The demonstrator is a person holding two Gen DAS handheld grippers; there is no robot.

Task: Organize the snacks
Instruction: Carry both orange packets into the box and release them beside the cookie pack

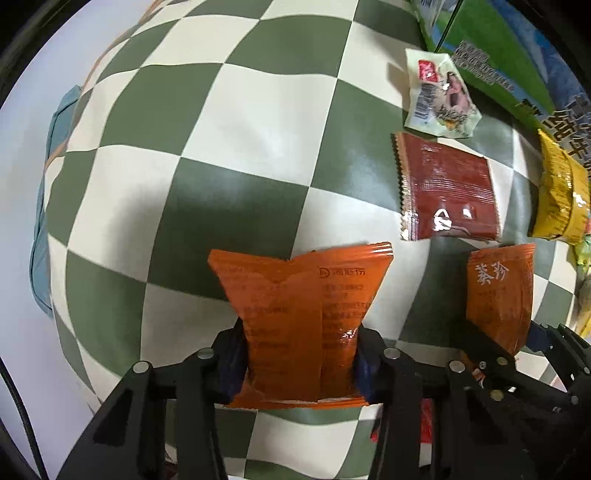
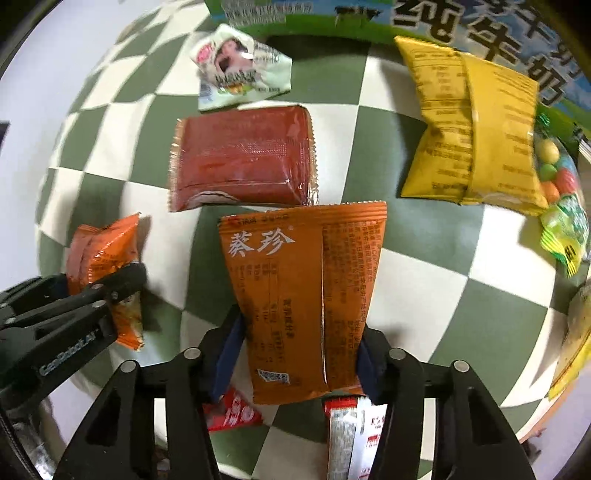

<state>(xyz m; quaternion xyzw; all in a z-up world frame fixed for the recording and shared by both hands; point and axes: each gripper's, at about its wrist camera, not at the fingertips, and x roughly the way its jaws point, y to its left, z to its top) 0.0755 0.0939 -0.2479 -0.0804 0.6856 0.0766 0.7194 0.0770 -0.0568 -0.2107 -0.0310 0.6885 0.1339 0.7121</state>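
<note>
My left gripper (image 1: 297,360) points down at the checked cloth and is shut on an orange snack packet (image 1: 295,317), its blue pads pinching the packet's lower sides. My right gripper (image 2: 297,363) is shut on a second orange packet (image 2: 303,295) printed with white characters. In the left wrist view that second packet (image 1: 498,291) hangs at the right in the right gripper (image 1: 517,343). The right wrist view shows the left gripper (image 2: 103,291) at the left with its packet (image 2: 103,258).
On the green and white checked cloth (image 1: 240,110) lie a dark red packet (image 2: 243,158), a pale green packet (image 2: 236,70), a yellow packet (image 2: 476,125) and a bag of coloured sweets (image 2: 557,181). A green milk carton box (image 2: 369,14) stands behind. Red and white wrappers (image 2: 351,432) lie below.
</note>
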